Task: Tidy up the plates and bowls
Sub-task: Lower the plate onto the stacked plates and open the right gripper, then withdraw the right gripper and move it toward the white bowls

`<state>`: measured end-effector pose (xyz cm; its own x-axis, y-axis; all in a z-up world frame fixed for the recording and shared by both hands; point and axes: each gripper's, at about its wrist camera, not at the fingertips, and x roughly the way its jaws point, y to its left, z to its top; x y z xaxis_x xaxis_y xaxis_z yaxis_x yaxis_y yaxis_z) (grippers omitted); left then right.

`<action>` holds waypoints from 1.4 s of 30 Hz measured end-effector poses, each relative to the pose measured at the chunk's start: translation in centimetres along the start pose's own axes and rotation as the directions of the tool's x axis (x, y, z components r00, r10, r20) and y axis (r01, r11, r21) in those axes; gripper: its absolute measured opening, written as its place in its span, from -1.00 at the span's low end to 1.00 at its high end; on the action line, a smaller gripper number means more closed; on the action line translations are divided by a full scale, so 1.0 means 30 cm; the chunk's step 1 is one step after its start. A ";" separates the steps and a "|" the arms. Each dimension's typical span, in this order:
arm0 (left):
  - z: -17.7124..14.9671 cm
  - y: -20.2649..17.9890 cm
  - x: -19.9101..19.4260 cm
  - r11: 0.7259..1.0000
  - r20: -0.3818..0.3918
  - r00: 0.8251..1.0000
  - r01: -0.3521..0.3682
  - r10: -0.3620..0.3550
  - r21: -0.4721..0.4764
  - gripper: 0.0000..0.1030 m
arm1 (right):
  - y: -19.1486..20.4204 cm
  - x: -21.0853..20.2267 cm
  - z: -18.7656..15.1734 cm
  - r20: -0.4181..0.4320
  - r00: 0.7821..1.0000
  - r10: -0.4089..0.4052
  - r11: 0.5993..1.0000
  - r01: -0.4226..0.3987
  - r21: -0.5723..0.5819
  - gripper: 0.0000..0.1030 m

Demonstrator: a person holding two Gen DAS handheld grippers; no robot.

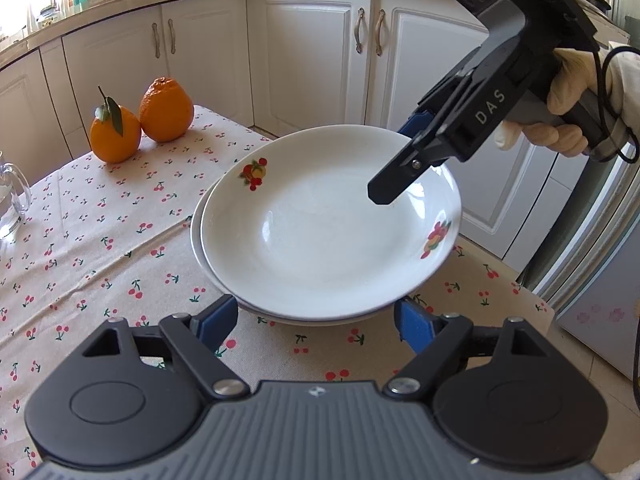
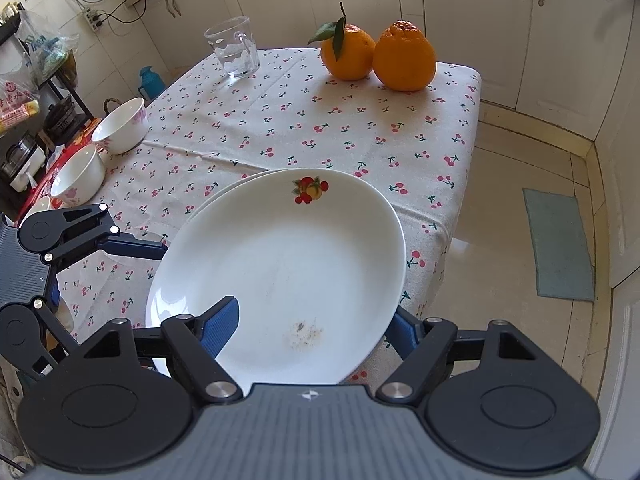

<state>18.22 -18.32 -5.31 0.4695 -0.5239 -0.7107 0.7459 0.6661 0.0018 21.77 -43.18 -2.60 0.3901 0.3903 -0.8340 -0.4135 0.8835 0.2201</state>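
A white plate with fruit prints is held tilted just above a second white plate on the cherry tablecloth. My right gripper pinches the top plate's far rim, one finger above and one below; in its own view the plate lies between its fingers. My left gripper is open, its blue pads on either side of the plates' near rim, not touching. The lower plate's rim peeks out behind. Two white bowls stand at the table's left edge.
Two oranges sit at the table's far corner, and a glass mug stands beside them. White cabinets lie beyond the table. The table edge drops to a tiled floor with a green mat.
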 end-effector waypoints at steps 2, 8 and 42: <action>-0.001 -0.002 0.001 1.000 0.000 1.000 -0.003 0.003 0.005 0.66 | 0.001 -0.003 -0.005 0.002 1.000 -0.003 1.000 0.003 0.000 0.60; -0.002 -0.008 0.003 1.000 -0.003 1.000 -0.007 0.007 0.016 0.66 | 0.007 -0.010 -0.018 -0.004 1.000 -0.017 1.000 0.017 0.001 0.60; -0.134 0.008 -0.280 0.999 0.128 0.991 -0.035 0.032 0.022 0.88 | 0.469 -0.087 -0.171 0.187 0.925 -0.330 0.939 0.342 -0.033 1.00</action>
<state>12.56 -11.62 -2.18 0.5498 -0.5661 -0.6143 0.7393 0.6720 0.0424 10.72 -33.09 0.07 0.6514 0.1177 -0.7495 -0.2820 0.9547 -0.0951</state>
